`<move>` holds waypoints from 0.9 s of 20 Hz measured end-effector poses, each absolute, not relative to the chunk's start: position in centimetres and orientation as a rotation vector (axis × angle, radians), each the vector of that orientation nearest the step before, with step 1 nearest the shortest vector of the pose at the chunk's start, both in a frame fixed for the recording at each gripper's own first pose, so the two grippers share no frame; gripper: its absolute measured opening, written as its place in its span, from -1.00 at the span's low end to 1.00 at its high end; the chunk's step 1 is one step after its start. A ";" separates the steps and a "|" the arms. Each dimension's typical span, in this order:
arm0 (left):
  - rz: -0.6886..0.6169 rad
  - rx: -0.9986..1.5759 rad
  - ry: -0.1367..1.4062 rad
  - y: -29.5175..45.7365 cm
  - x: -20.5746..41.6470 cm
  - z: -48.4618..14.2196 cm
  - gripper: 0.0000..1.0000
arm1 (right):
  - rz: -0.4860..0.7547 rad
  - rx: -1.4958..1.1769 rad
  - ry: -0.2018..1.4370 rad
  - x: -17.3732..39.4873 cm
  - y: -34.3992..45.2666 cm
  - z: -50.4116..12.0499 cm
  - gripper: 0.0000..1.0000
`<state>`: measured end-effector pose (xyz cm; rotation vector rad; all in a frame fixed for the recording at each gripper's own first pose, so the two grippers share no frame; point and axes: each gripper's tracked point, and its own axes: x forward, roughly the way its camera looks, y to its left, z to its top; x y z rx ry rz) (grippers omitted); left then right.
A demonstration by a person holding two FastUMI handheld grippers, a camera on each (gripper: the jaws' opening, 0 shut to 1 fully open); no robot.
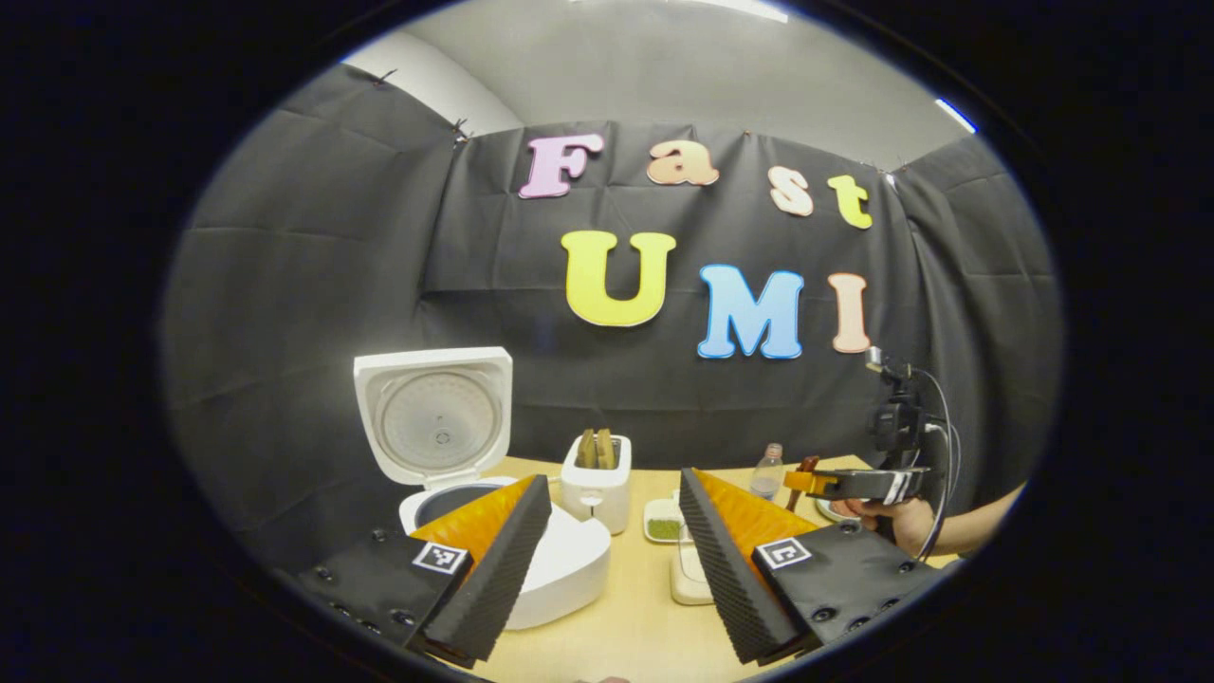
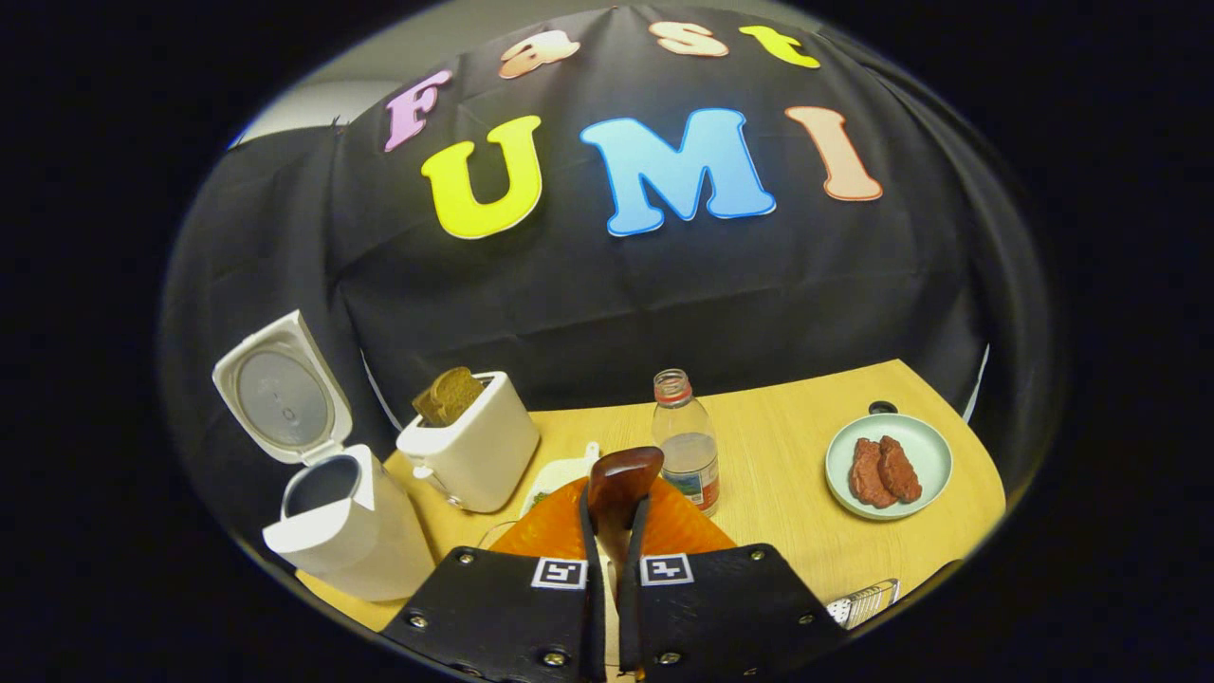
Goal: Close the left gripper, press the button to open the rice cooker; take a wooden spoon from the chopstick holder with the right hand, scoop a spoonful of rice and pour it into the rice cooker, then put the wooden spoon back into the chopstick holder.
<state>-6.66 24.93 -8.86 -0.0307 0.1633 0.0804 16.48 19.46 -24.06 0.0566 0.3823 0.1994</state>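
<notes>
Spoon clamped in your right gripper, rice cooker lid up

Your right gripper (image 2: 615, 560) is clamped on the wooden spoon (image 2: 621, 484), bowl pointing ahead over the desk (image 2: 787, 474). Your left gripper (image 1: 615, 531) stands apart, with the open rice cooker (image 1: 446, 427) ahead on its left, beside the toaster (image 1: 596, 484).

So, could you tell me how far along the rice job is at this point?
Done: the rice cooker stands with its lid up. In hand: the right gripper is shut on the wooden spoon. The left gripper is open. Left: scooping, pouring and returning the spoon.
</notes>
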 end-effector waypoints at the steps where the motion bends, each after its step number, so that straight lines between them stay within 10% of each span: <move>1: 0.090 -0.045 0.174 25.5 -6.8 -9.5 0.90 | 0.189 0.021 0.381 16.9 19.7 -25.0 -0.88; 10: 0.147 -0.065 0.204 29.0 -6.8 -11.2 0.90 | 0.264 0.230 0.487 15.6 23.8 -28.7 -0.88; 18: 0.147 -0.115 0.180 28.9 -6.3 -10.2 0.84 | 0.181 0.949 0.515 16.9 17.6 -27.3 -0.88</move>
